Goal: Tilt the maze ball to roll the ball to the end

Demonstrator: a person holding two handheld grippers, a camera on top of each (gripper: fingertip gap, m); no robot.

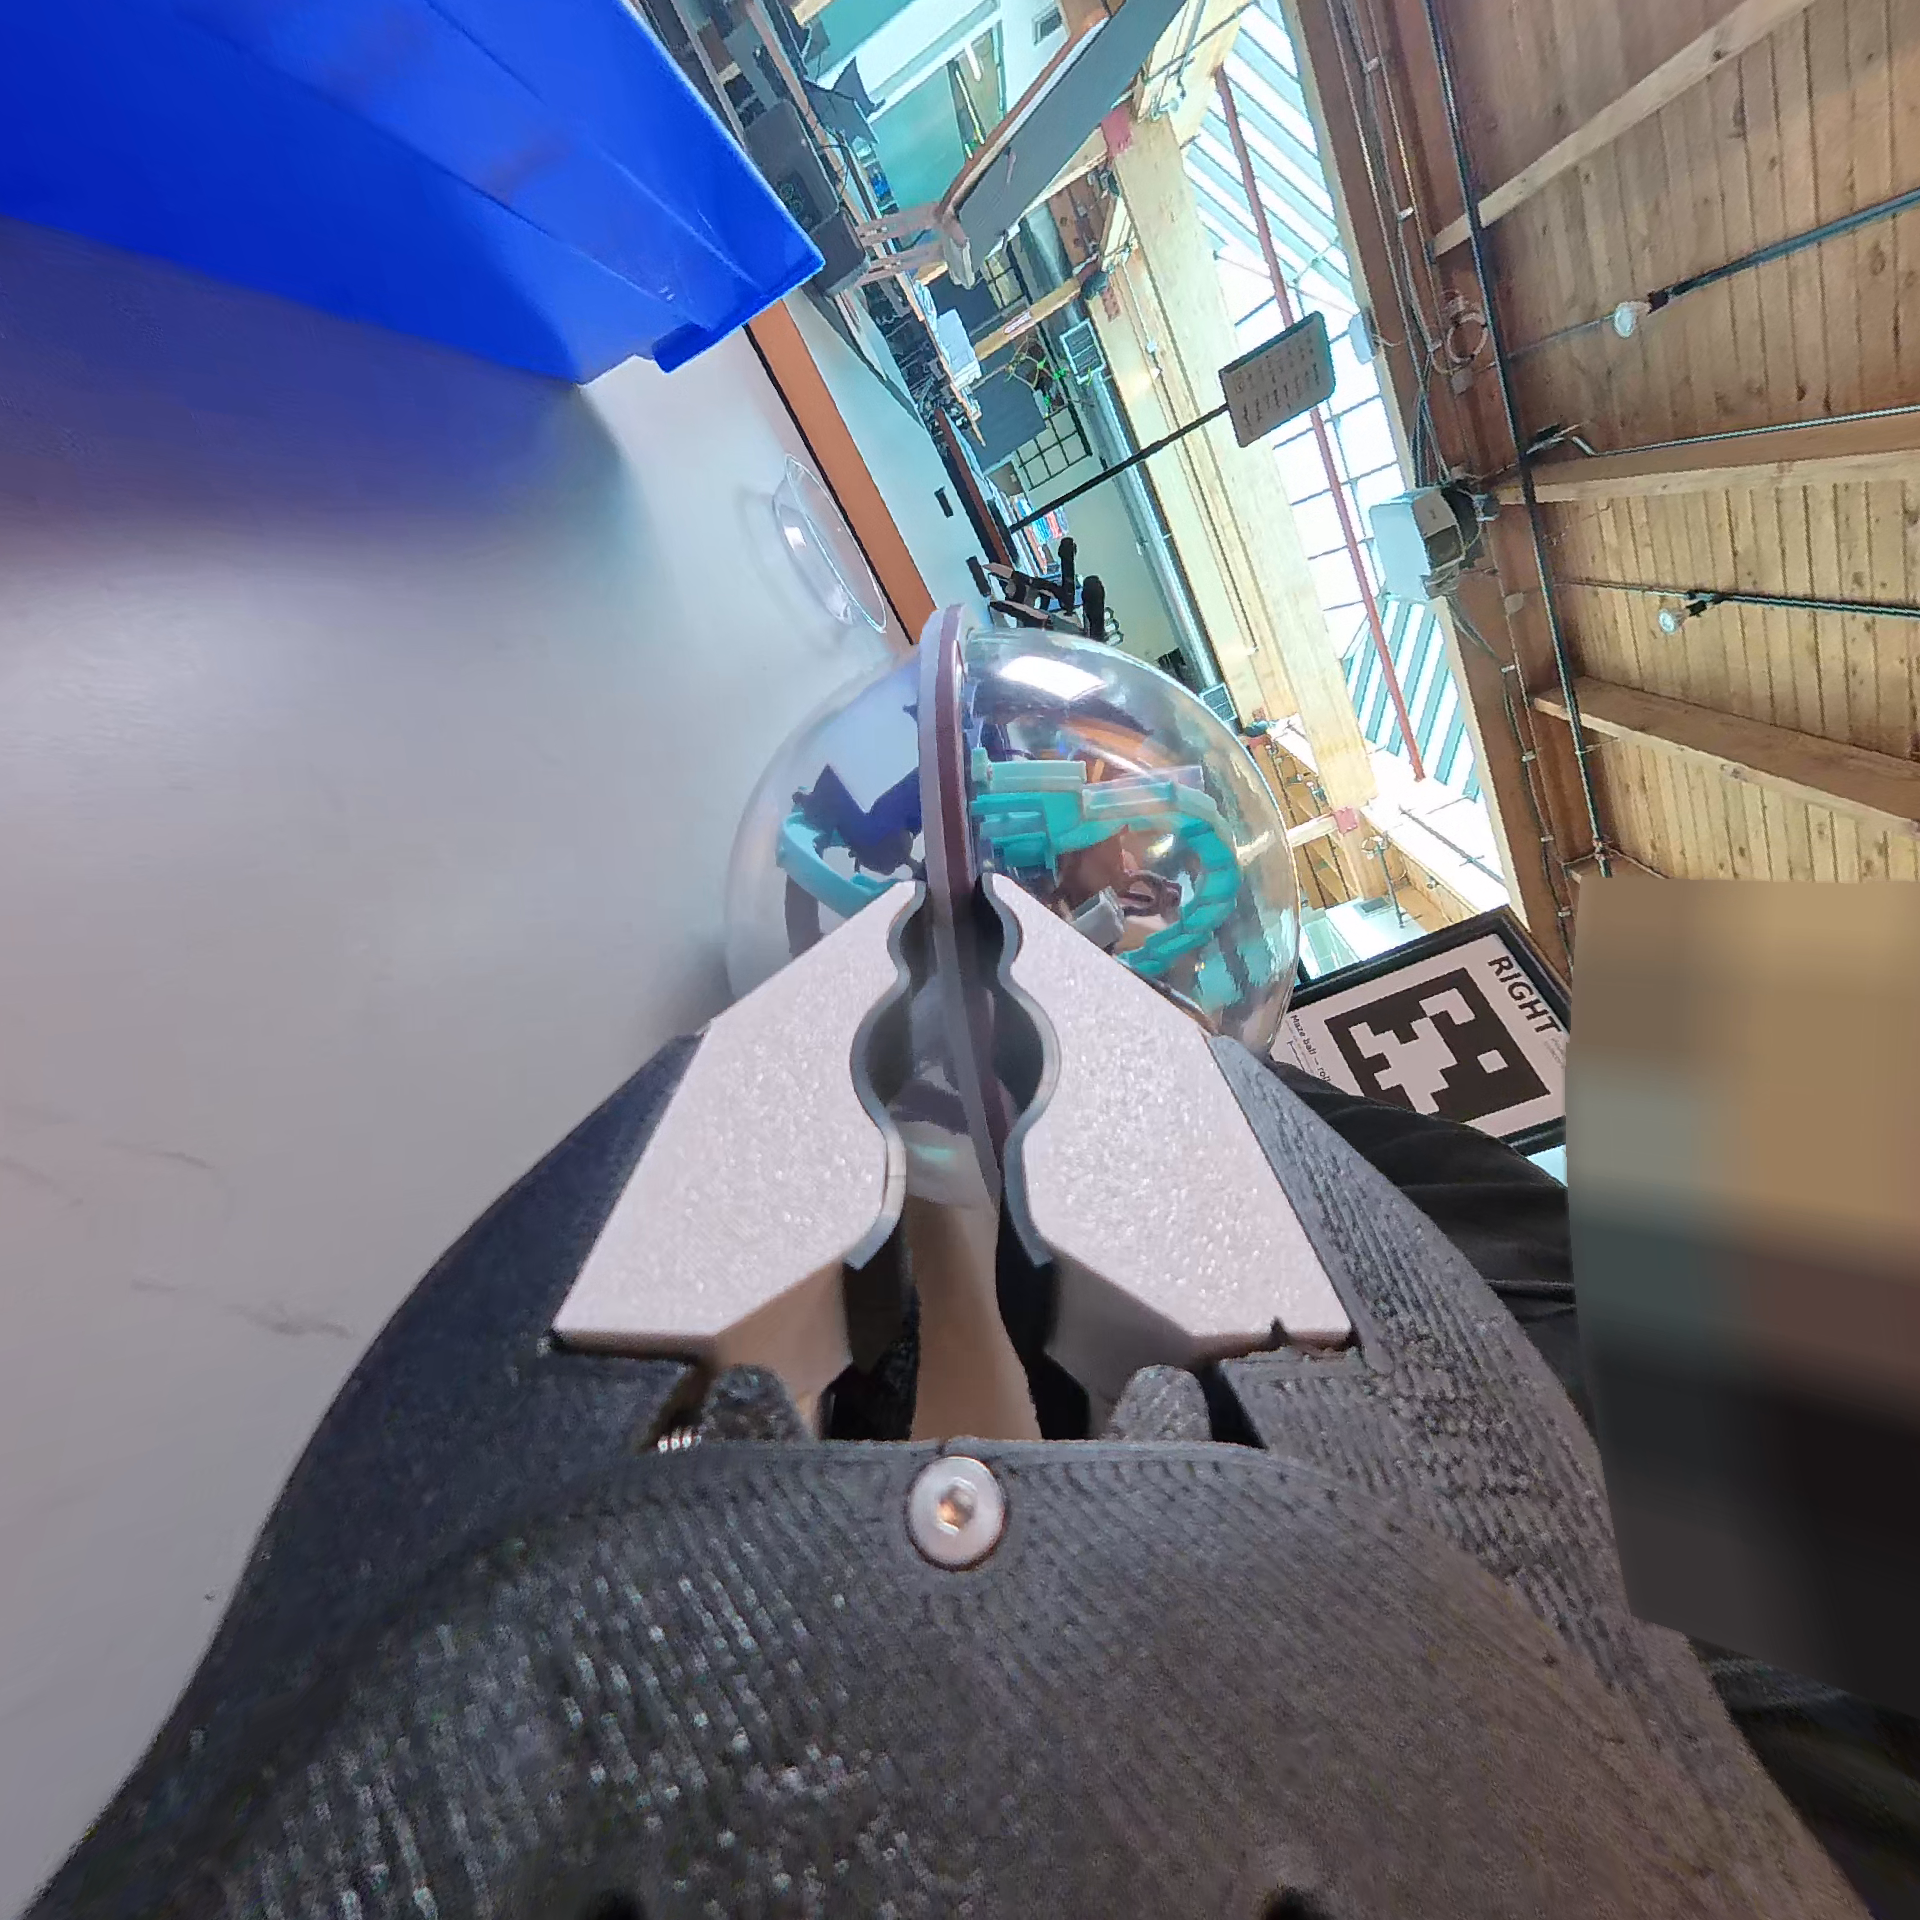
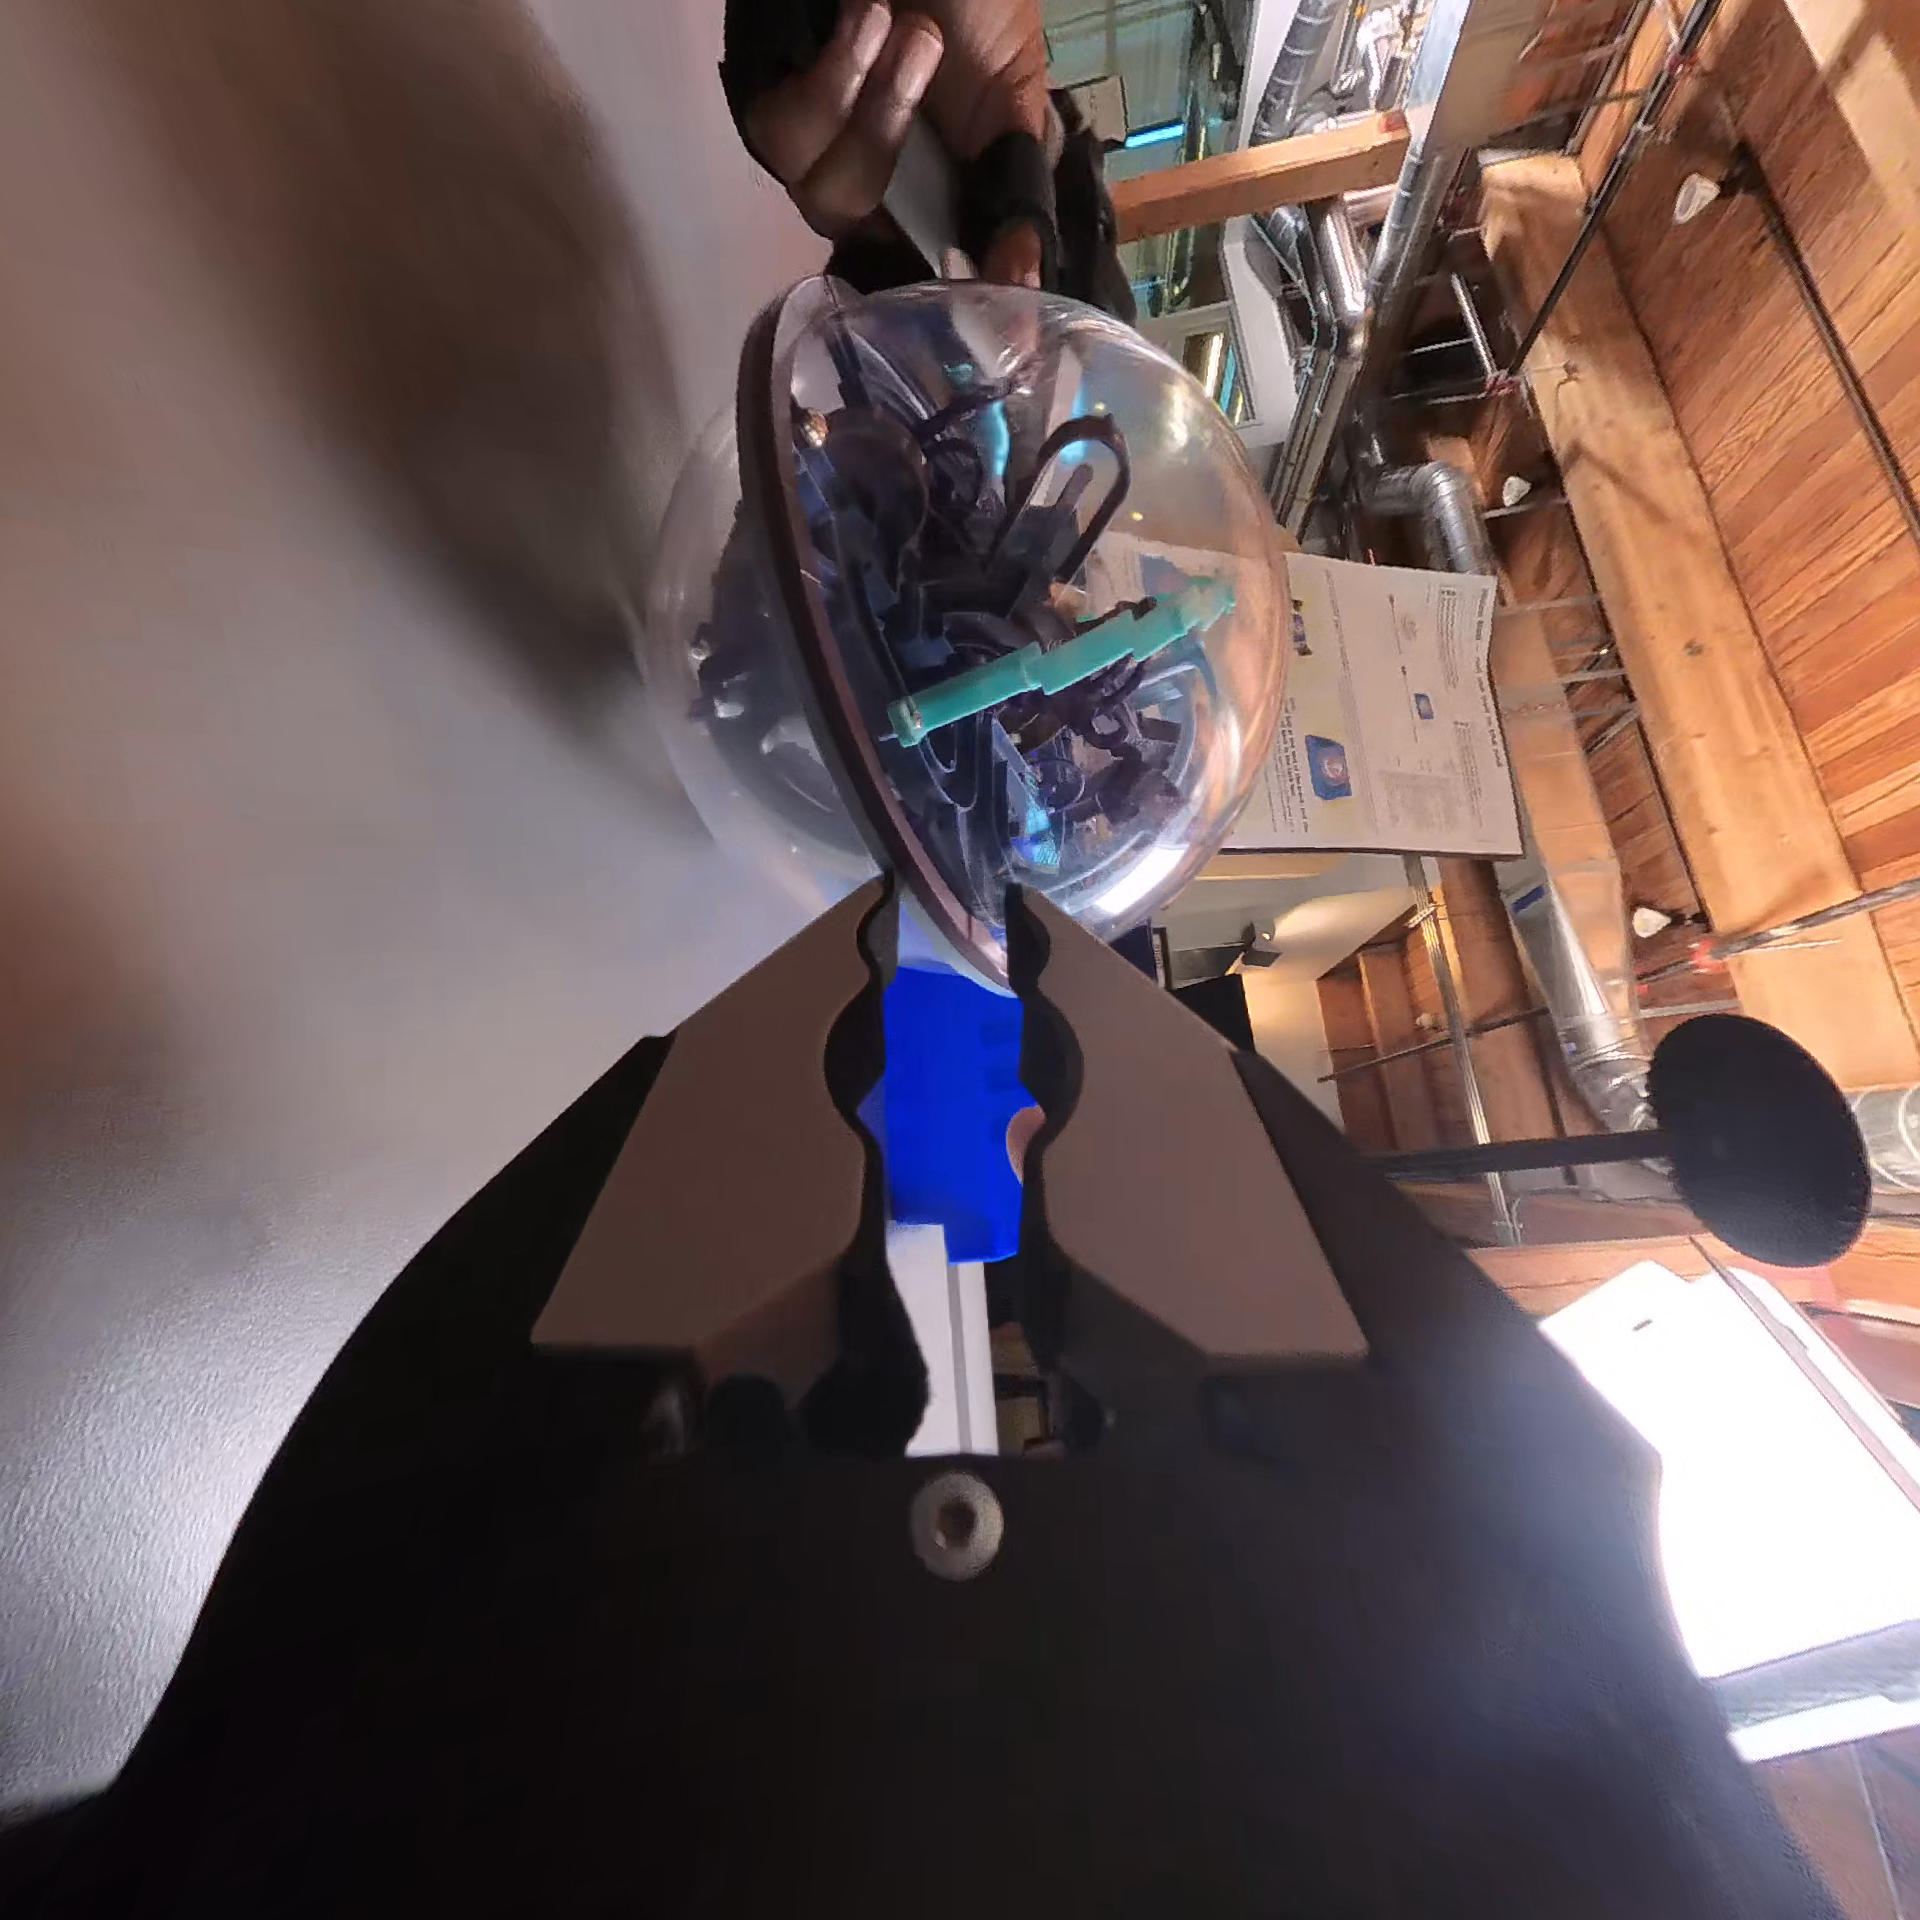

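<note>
- Grey fingers of the left gripper pinch the dark rim band of the maze ball, held clear of the white table.
- Opposite, the right gripper clamps the same band on the maze ball.
- Inside the clear sphere: teal and dark blue tracks; the small ball I can't make out.
- At 11 o'clock in the left wrist view, a blue bin; contents hidden.
- Beyond it, a clear bowl.
</note>
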